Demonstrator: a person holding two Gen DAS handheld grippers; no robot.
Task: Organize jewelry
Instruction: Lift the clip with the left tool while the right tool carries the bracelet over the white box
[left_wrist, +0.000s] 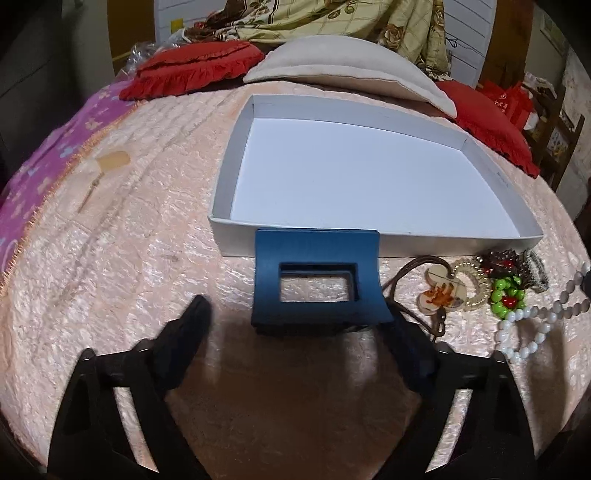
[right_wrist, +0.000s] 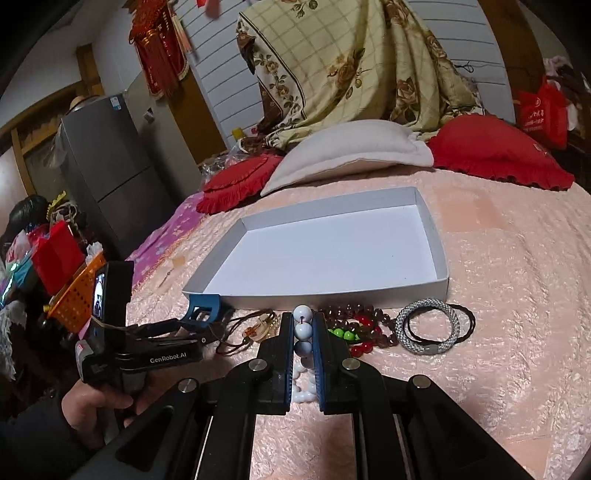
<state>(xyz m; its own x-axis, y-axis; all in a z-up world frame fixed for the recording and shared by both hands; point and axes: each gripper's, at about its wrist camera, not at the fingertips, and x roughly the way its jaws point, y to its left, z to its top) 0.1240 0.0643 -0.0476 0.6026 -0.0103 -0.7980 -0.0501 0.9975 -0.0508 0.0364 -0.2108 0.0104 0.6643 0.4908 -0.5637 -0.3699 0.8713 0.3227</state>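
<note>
A blue hair claw clip (left_wrist: 317, 280) stands on the pink bedspread against the near wall of a white shallow box (left_wrist: 221, 192). My left gripper (left_wrist: 295, 312) is open around the clip. Its right finger (left_wrist: 410, 350) is at the clip's lower corner, while its left finger (left_wrist: 184, 332) stands apart. In the right wrist view, my right gripper (right_wrist: 303, 318) is shut on a white bead bracelet (right_wrist: 302, 349), with beads stacked between its pads. The box (right_wrist: 432, 236) lies just beyond it. At the left, a hand holds the left gripper (right_wrist: 201, 328) at the clip (right_wrist: 203, 308).
Jewelry lies along the box's near side: a brown cord pendant (left_wrist: 441, 295), a coil hair tie (left_wrist: 472, 284), green beads (right_wrist: 341, 334), dark red beads (right_wrist: 365, 325), a silver bracelet (right_wrist: 428, 326) and black hair ties (right_wrist: 465, 321). Pillows (right_wrist: 351, 155) lie behind the box.
</note>
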